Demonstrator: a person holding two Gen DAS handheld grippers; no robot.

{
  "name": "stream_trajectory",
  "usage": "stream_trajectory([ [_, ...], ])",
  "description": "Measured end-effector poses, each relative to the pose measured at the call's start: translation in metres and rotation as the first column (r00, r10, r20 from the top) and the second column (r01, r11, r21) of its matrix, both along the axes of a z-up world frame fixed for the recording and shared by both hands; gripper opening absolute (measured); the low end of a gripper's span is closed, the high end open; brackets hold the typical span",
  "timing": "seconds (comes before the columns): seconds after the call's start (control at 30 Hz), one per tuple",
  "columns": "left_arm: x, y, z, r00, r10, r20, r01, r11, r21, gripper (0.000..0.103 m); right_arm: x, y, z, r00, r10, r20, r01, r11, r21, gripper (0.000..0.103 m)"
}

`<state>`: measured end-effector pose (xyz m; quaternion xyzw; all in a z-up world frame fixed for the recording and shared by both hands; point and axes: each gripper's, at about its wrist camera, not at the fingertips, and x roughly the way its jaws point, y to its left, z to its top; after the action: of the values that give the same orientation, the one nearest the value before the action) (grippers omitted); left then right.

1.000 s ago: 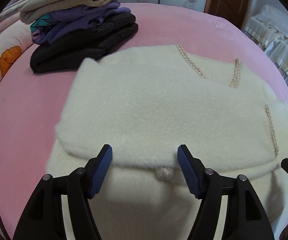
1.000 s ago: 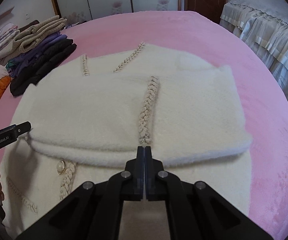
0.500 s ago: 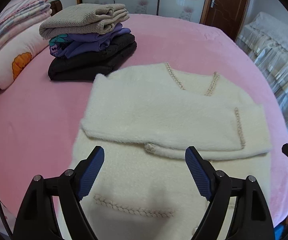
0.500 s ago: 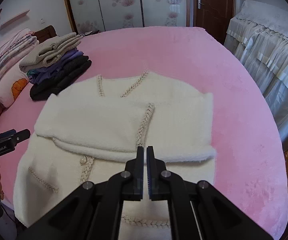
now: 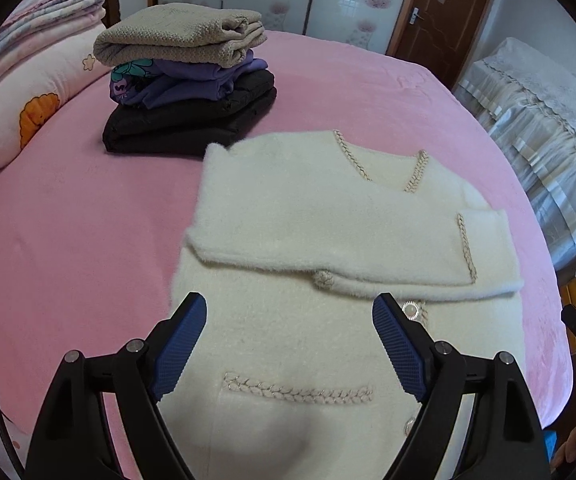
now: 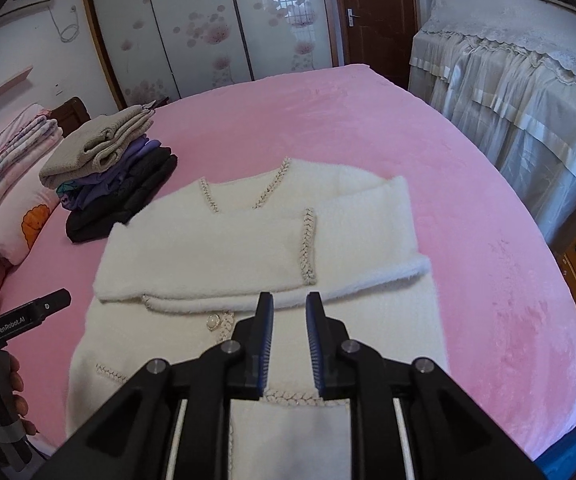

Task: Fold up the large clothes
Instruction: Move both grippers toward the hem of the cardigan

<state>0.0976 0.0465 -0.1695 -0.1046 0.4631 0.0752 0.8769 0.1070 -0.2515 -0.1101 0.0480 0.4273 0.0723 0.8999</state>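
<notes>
A fluffy cream cardigan (image 5: 327,232) (image 6: 248,248) with braided trim lies flat on the pink bed, both sleeves folded across its chest. My left gripper (image 5: 289,320) hangs above the cardigan's lower half, wide open with nothing between its blue pads. My right gripper (image 6: 289,316) is raised above the hem side near the front buttons; its jaws are opening, a narrow gap shows, and nothing is between them. The left gripper's body (image 6: 28,320) and the hand holding it show at the left edge of the right wrist view.
A stack of folded clothes (image 5: 184,80) (image 6: 108,176) sits on the bed beyond the cardigan's left shoulder. Pillows (image 5: 20,100) lie at the far left. A lace-covered piece of furniture (image 6: 519,80) stands to the right of the bed (image 6: 487,260).
Both grippers have lifted up and back from the folded sleeves, so more of the cardigan shows. The left jaws widened; the right jaws went from shut to slightly apart.
</notes>
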Motion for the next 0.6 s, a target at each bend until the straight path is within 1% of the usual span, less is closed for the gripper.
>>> stream_trajectory([
  [0.13,-0.017,0.004,-0.006,0.999,-0.032,-0.002,0.032,0.999,-0.002,0.084,-0.028,0.005,-0.005,1.0,-0.018,0.007,0.018,1.0,0.02,0.017],
  [0.3,-0.042,0.009,-0.013,1.0,-0.03,-0.002,0.03,0.999,-0.014,0.084,-0.054,0.005,-0.014,1.0,0.017,0.02,-0.019,0.997,0.077,0.017],
  [0.47,-0.074,0.018,-0.03,1.0,-0.001,-0.024,0.0,0.999,-0.035,0.084,-0.071,0.001,-0.017,0.992,0.123,0.038,-0.125,0.991,0.045,0.017],
  [0.6,-0.1,0.021,-0.04,1.0,0.0,-0.026,-0.001,1.0,-0.028,0.084,-0.083,-0.006,-0.018,0.983,0.178,0.04,-0.179,0.984,0.015,0.017],
])
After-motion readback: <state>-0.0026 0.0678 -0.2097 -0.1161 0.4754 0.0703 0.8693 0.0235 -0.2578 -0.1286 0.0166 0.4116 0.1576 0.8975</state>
